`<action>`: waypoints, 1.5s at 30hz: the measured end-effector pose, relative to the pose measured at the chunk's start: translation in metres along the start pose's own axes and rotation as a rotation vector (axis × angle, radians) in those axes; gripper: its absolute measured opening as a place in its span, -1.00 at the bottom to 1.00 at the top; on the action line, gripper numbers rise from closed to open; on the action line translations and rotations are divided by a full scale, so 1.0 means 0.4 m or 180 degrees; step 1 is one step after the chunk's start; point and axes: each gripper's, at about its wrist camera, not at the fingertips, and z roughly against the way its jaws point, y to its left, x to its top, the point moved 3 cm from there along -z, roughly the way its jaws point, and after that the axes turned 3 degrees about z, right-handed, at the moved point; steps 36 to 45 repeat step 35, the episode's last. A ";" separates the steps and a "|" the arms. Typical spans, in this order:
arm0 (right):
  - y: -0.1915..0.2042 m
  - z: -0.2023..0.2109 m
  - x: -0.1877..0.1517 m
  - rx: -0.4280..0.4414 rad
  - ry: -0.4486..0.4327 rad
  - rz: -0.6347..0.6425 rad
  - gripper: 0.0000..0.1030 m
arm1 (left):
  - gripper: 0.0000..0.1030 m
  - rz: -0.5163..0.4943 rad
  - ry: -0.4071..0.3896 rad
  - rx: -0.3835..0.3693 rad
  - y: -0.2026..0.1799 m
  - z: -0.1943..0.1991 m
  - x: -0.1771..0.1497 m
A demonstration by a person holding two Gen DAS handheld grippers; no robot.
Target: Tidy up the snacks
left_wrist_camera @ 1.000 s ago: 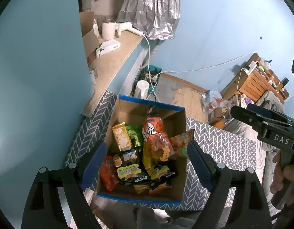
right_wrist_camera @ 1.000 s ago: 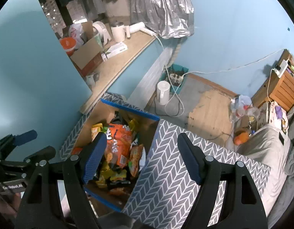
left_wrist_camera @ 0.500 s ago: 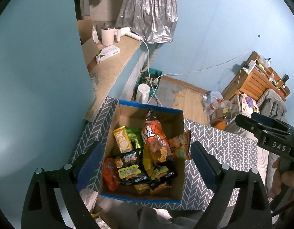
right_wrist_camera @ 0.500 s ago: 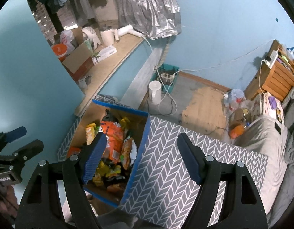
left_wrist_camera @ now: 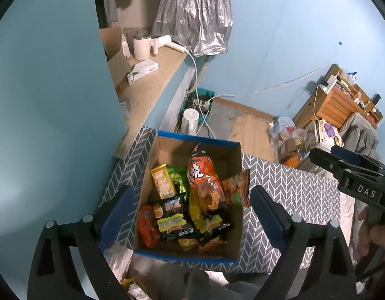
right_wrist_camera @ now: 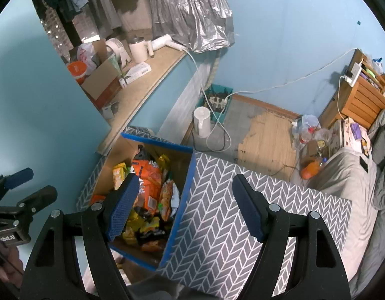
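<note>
An open cardboard box (left_wrist_camera: 192, 138) with a blue rim stands on a table with a grey herringbone cloth (left_wrist_camera: 287, 187). It holds several snack packets: a big orange bag (left_wrist_camera: 205, 182), a yellow packet (left_wrist_camera: 163, 181), a green one (left_wrist_camera: 178, 180) and a black one (left_wrist_camera: 171, 221). My left gripper (left_wrist_camera: 192, 215) hovers open above the box, nothing between its blue pads. My right gripper (right_wrist_camera: 186, 206) hangs open over the box's right wall (right_wrist_camera: 184, 182) and the cloth. The orange bag (right_wrist_camera: 148, 175) shows there too. Each gripper appears at the edge of the other's view.
A wooden ledge (left_wrist_camera: 147, 90) at the back left carries a white mug (left_wrist_camera: 141, 47), a hair dryer and a cardboard box. A white kettle (right_wrist_camera: 202, 122) with cables stands on the floor behind the table. A wooden shelf (right_wrist_camera: 362, 95) and a grey-covered bed (right_wrist_camera: 352, 175) lie to the right.
The left gripper's jaws have spread a little wider. Both grippers have stayed almost in place over the box.
</note>
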 end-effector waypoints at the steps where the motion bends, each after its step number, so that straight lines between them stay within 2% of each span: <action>1: 0.001 0.000 0.000 -0.0001 0.0002 0.0005 0.48 | 0.85 0.0001 -0.0003 0.0020 0.001 0.001 -0.001; 9: 0.003 0.001 0.000 -0.0003 0.0007 0.0007 0.48 | 0.85 -0.0003 0.0043 0.0066 0.002 -0.004 -0.003; 26: 0.005 0.004 -0.012 0.0042 0.0030 -0.0021 0.48 | 0.85 0.0000 0.0077 -0.0028 -0.004 -0.007 -0.008; 45: 0.004 0.012 -0.019 0.0023 0.0017 -0.0011 0.48 | 0.85 -0.0009 0.0106 -0.0006 -0.001 -0.009 -0.013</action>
